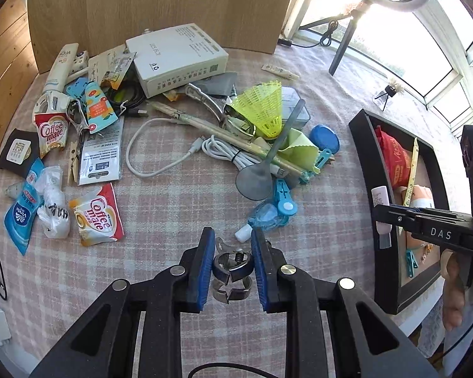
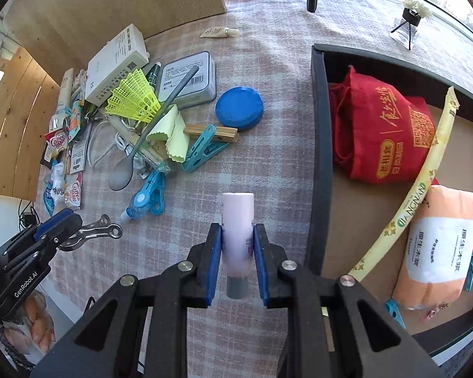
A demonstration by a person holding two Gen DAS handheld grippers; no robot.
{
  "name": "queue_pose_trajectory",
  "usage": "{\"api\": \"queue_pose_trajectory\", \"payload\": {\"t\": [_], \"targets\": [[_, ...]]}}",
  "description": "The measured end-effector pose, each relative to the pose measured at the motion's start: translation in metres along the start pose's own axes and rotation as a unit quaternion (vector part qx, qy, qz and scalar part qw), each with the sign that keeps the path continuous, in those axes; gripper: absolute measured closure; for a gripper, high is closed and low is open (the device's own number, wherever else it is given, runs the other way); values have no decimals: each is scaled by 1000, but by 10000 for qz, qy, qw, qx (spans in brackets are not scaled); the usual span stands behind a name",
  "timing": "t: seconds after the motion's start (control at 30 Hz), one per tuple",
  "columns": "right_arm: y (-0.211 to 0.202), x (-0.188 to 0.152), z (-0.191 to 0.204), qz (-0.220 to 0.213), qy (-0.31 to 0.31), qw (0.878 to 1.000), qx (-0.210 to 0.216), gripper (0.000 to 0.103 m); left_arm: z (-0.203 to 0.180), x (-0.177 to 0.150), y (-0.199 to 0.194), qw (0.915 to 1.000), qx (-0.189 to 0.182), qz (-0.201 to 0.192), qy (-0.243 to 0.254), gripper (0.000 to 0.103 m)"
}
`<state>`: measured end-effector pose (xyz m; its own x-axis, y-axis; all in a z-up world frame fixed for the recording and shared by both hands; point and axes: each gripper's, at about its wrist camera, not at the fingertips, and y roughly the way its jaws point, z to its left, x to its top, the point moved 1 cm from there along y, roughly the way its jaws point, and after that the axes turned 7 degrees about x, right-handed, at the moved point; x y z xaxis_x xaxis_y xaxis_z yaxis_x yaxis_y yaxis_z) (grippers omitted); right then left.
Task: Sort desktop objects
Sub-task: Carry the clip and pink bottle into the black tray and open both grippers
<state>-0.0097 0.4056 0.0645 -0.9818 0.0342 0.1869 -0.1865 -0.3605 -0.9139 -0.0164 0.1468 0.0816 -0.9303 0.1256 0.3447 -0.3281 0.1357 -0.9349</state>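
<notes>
My left gripper (image 1: 233,241) is shut on a silver metal spring clip (image 1: 232,269), held just above the checked tablecloth (image 1: 179,220). In the right wrist view the same left gripper (image 2: 61,225) shows at the left, the metal clip's (image 2: 94,230) handles sticking out of it. My right gripper (image 2: 237,236) is shut on a pale pink tube (image 2: 237,214) with a grey cap, beside the left wall of the black tray (image 2: 319,157). In the left wrist view the right gripper (image 1: 382,220) carries the pink tube (image 1: 380,196) at the black tray's (image 1: 362,145) near rim.
A pile lies mid-table: white box (image 1: 176,60), yellow shuttlecock (image 1: 261,107), grey spoon (image 1: 268,163), white cable (image 1: 160,154), blue lid (image 2: 239,107), blue pegs (image 2: 201,151), Coffee mate sachets (image 1: 97,217). The tray holds a red pouch (image 2: 384,132), tissue pack (image 2: 438,245) and a yellow strip (image 2: 425,170).
</notes>
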Motion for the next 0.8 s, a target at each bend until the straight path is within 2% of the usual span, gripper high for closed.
{"api": "queue_pose_trajectory", "payload": {"t": [0.2, 0.33, 0.6, 0.8], "targets": [[-40, 4, -23, -353, 166, 9992, -46, 83, -41, -2, -21, 9992, -265, -164, 264, 81], [-53, 2, -45, -478, 356, 9980, -196, 83, -87, -7, -33, 9965, -509, -209, 633, 81], [-98, -30, -124, -748, 980, 9908, -554, 83, -191, -17, -38, 9842, -920, -187, 1500, 81], [-117, -50, -173, -881, 1284, 9838, -885, 83, -251, -29, -31, 9748, -1072, -65, 1957, 80]]}}
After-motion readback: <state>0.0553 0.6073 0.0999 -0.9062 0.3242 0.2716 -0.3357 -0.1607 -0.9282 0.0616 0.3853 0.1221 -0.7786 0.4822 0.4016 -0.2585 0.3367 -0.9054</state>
